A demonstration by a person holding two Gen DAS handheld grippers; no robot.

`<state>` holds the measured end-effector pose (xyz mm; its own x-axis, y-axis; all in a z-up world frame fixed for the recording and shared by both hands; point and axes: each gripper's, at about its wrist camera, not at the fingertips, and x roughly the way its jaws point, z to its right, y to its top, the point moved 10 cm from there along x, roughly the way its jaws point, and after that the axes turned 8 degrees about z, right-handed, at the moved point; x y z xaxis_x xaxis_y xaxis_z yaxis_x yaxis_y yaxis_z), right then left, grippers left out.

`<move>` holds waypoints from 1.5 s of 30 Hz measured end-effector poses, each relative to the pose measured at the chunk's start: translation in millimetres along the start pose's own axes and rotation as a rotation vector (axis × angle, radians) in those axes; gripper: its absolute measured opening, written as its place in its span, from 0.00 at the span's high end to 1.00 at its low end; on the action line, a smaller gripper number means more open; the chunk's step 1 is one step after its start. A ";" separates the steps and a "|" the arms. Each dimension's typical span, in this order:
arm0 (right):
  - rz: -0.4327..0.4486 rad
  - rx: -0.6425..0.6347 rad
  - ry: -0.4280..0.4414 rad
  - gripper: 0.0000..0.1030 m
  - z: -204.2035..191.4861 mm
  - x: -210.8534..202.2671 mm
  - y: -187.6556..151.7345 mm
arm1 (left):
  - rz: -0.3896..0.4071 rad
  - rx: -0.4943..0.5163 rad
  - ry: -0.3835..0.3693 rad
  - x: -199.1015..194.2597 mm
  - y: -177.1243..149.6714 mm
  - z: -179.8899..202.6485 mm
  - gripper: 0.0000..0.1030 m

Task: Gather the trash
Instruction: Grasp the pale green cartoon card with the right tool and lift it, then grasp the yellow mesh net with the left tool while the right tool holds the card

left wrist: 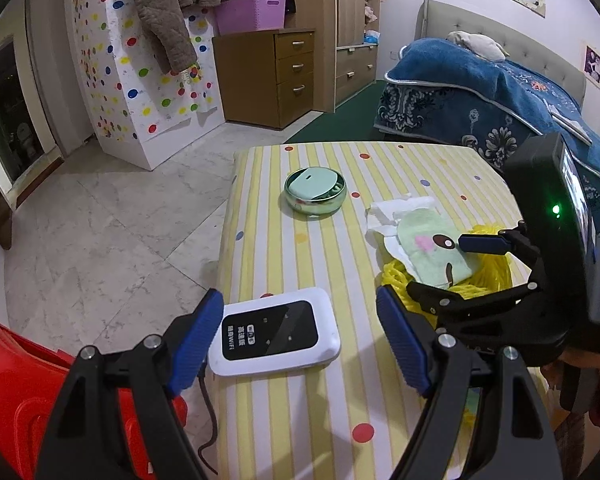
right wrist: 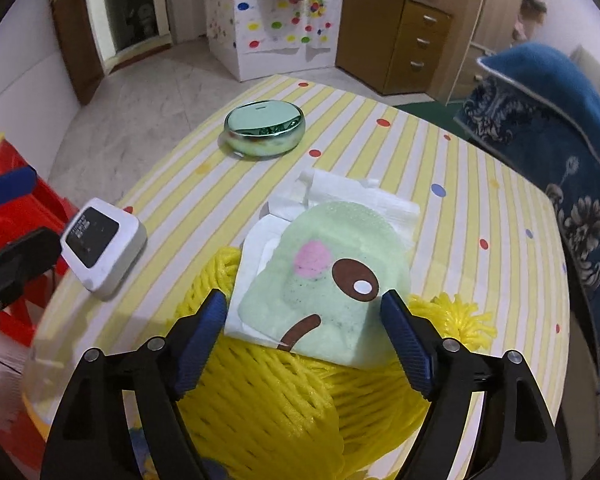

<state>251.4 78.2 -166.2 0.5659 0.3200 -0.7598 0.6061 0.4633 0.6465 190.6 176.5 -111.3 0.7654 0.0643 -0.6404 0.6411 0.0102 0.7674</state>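
Note:
A pale green wrapper (right wrist: 332, 280) (left wrist: 432, 252) printed with a cartoon face lies on crumpled white tissue (right wrist: 360, 196) (left wrist: 396, 208). Both rest partly on a yellow foam net (right wrist: 284, 400) (left wrist: 488, 276) on the striped table (right wrist: 460, 184). My right gripper (right wrist: 304, 300) (left wrist: 438, 266) is open, its blue pads on either side of the wrapper's near end without pressing on it. My left gripper (left wrist: 296, 300) is open just above a white pocket WiFi box (left wrist: 276, 330) (right wrist: 100, 240), holding nothing.
A shiny green round tin (left wrist: 314, 196) (right wrist: 264, 132) stands farther back on the table. A red plastic stool (left wrist: 12, 392) sits by the table's left edge, and a cable (left wrist: 208, 408) hangs there. A bed with a blue blanket (left wrist: 480, 96) is at the right.

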 end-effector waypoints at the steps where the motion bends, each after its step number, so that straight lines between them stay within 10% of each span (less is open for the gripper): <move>1: 0.002 -0.006 -0.002 0.23 0.2 0.5 0.0 | -0.002 -0.002 0.000 0.9 -0.3 0.5 0.26; 5: 0.014 0.015 -0.006 0.35 3.9 -1.5 1.4 | -0.008 0.001 -0.003 -3.3 -4.2 6.2 0.26; 11: 0.074 0.079 0.001 0.97 10.9 -23.8 13.9 | -0.002 0.009 -0.002 -13.3 -6.8 12.3 0.26; 26: 0.388 0.231 -0.061 0.99 76.1 -173.1 46.5 | 0.018 0.052 -0.050 -33.4 -4.6 48.2 0.25; 45: 0.286 0.429 -0.099 0.99 121.4 -207.4 -92.2 | -0.133 0.097 -0.174 12.6 -40.4 128.3 0.35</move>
<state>146.0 -131.2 -59.9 0.7797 0.2953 -0.5521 0.5823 -0.0180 0.8128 181.5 48.9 -154.6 0.6666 -0.1046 -0.7380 0.7327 -0.0896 0.6746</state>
